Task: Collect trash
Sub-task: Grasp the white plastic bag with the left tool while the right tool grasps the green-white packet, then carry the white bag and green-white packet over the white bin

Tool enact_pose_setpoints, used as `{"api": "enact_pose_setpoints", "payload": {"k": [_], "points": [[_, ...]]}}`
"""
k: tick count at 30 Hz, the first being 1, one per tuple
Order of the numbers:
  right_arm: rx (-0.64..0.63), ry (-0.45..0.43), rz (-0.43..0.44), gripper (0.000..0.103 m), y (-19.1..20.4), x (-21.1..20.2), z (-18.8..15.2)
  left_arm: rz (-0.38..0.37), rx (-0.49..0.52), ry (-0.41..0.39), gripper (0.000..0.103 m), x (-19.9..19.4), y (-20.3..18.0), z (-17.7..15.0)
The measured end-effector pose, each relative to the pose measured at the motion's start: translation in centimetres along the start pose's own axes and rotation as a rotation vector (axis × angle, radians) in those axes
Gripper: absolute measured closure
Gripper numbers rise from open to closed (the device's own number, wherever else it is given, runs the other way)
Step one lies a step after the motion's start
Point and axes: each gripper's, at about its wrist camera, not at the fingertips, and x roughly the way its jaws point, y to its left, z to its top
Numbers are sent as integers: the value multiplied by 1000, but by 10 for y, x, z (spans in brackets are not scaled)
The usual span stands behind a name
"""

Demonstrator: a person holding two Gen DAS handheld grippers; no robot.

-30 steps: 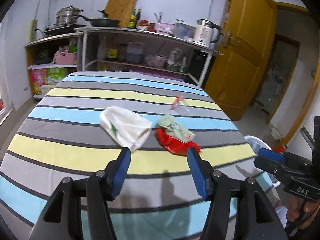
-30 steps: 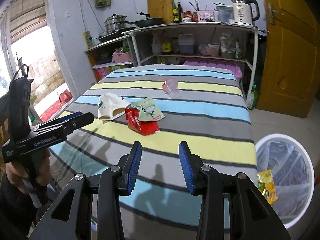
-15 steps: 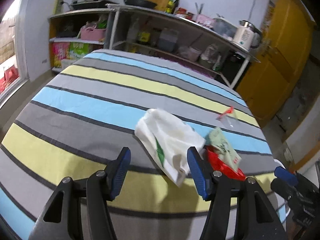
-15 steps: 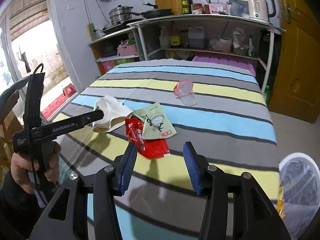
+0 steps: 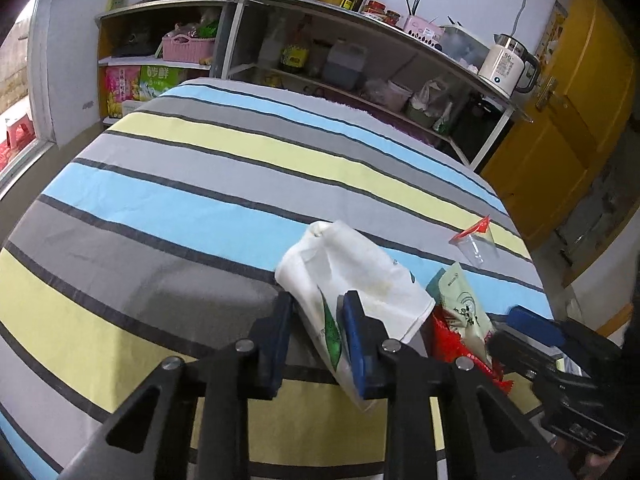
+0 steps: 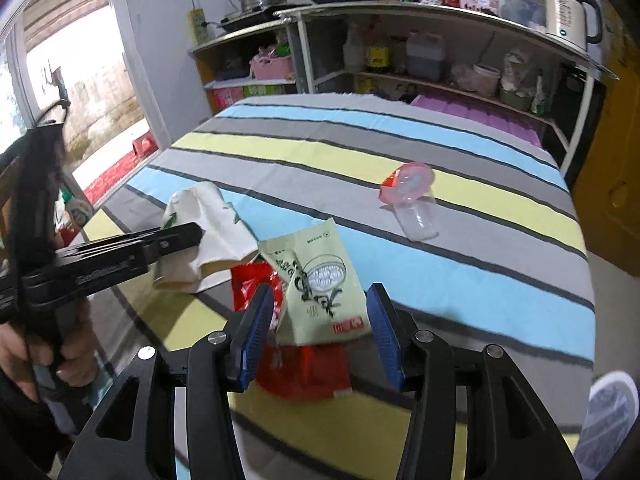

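A crumpled white bag with green print lies on the striped table. My left gripper has its jaws narrowed around the bag's near end, the cloth between the blue pads. In the right wrist view the bag sits left of a pale green packet that lies on a red wrapper. My right gripper is open, its pads on either side of the green packet and red wrapper. A clear cup with a pink lid lies further back.
A white bin with a liner stands on the floor at the table's right. Shelves with pots, bottles and a kettle stand behind the table. A yellow door is at the right.
Both grippers moved forward and down onto the trash. The left jaws narrowed around the white bag's end. The right gripper came over the green packet and red wrapper, still open.
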Motion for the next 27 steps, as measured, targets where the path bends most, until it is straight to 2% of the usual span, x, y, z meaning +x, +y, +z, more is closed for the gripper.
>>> {"api": "enact_pose_setpoints", "payload": {"k": [2,6,10,11,13,15,17,18,22,27], "points": [[-8,19,10,45,0,7,2,-11,5,0,77,-1,0,0],[-32,62,3,45,-2,19,3,-29,16,-3,78,-2,-2,0],[-19,68,-15,45,-6,22,4,-35,20,-9,78,-4,-2,0],[-17,69,-24,51,-7,22,6,-36,21,-10,78,-5,-2,0],[-19,67,-41,54,-7,21,5,-36,25,-12,78,-5,-1,1],[-17,64,-35,67,-6,19,5,-36,33,-16,78,-6,-2,0],[-20,59,-48,70,-3,17,4,-38,43,-23,79,-9,-4,-1],[-24,55,-49,74,-3,16,4,-39,50,-28,79,-10,-5,-2],[-15,42,-52,83,-3,9,2,-47,72,-45,81,-19,-9,-5],[10,25,-53,87,-8,-2,-5,-62,88,-64,82,-31,-14,-7]]}}
